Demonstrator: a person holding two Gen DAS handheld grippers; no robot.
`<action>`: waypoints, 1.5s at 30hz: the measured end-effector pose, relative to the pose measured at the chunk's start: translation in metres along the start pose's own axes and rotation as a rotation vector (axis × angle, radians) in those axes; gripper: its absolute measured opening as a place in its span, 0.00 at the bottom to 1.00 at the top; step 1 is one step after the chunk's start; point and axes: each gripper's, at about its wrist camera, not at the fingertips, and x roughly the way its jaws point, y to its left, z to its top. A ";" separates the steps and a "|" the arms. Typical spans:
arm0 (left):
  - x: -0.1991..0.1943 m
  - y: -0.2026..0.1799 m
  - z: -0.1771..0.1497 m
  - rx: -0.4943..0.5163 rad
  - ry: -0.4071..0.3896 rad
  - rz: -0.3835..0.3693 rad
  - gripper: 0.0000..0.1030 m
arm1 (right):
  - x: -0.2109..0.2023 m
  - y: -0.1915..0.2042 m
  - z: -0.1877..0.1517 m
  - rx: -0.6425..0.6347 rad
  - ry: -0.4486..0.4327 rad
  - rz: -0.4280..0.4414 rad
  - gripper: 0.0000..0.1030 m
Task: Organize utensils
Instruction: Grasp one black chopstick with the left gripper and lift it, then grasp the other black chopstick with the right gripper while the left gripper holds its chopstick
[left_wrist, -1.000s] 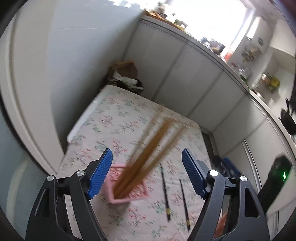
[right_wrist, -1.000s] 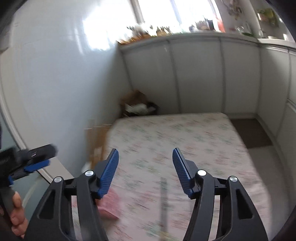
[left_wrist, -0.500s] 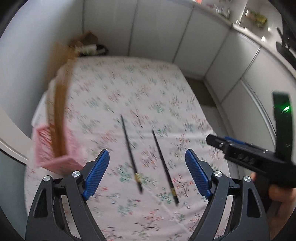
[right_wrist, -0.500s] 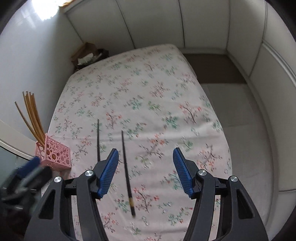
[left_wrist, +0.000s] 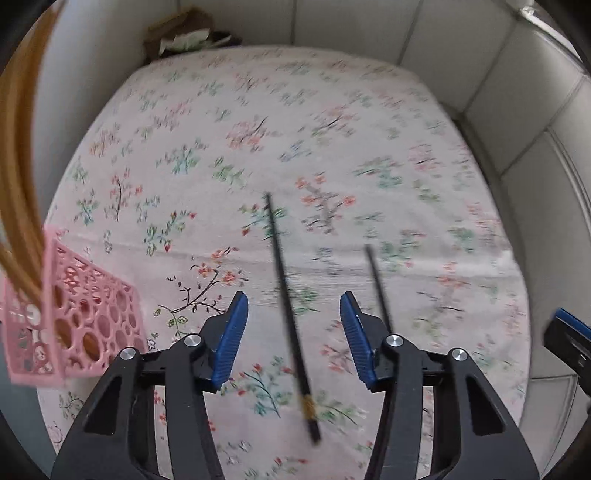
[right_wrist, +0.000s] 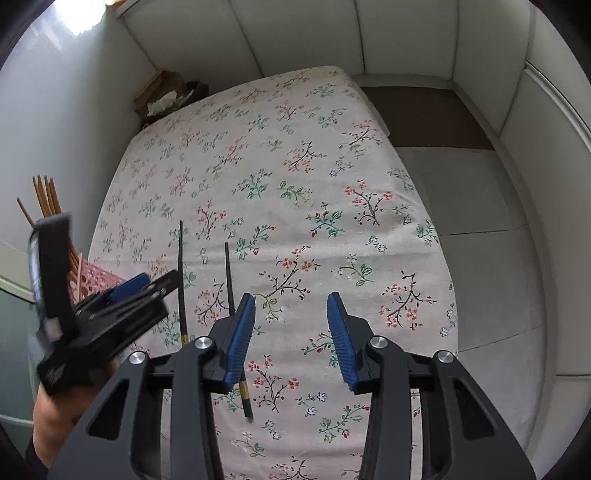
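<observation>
Two black chopsticks lie side by side on the floral tablecloth (left_wrist: 258, 122). In the left wrist view my open left gripper (left_wrist: 291, 332) hovers straddling the left chopstick (left_wrist: 286, 295); the right chopstick (left_wrist: 376, 280) runs under its right finger. A pink perforated holder (left_wrist: 74, 321) with several wooden chopsticks (left_wrist: 18, 166) stands at the table's left edge. In the right wrist view my open, empty right gripper (right_wrist: 291, 332) hangs over the cloth, right of both black chopsticks (right_wrist: 231, 288), (right_wrist: 181, 273). The left gripper (right_wrist: 110, 314) shows there, beside the holder (right_wrist: 96, 277).
A cardboard box with papers (right_wrist: 166, 99) sits beyond the table's far left corner. White cabinet fronts (right_wrist: 406, 33) ring the table, with grey floor (right_wrist: 480, 221) on the right. A white wall (right_wrist: 55, 110) runs along the left side.
My left gripper has swung from the pink holder over to the black chopsticks and come down close over them. My right gripper has tilted down and moved nearer the cloth.
</observation>
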 end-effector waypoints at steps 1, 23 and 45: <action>0.006 0.004 0.001 -0.011 0.015 0.000 0.46 | 0.002 0.001 0.001 -0.005 0.004 -0.002 0.40; -0.061 -0.020 -0.010 0.117 -0.125 -0.228 0.04 | 0.074 0.030 -0.001 -0.122 0.163 0.012 0.31; -0.155 0.018 -0.021 0.091 -0.427 -0.266 0.04 | 0.038 0.091 0.005 -0.192 -0.045 0.041 0.05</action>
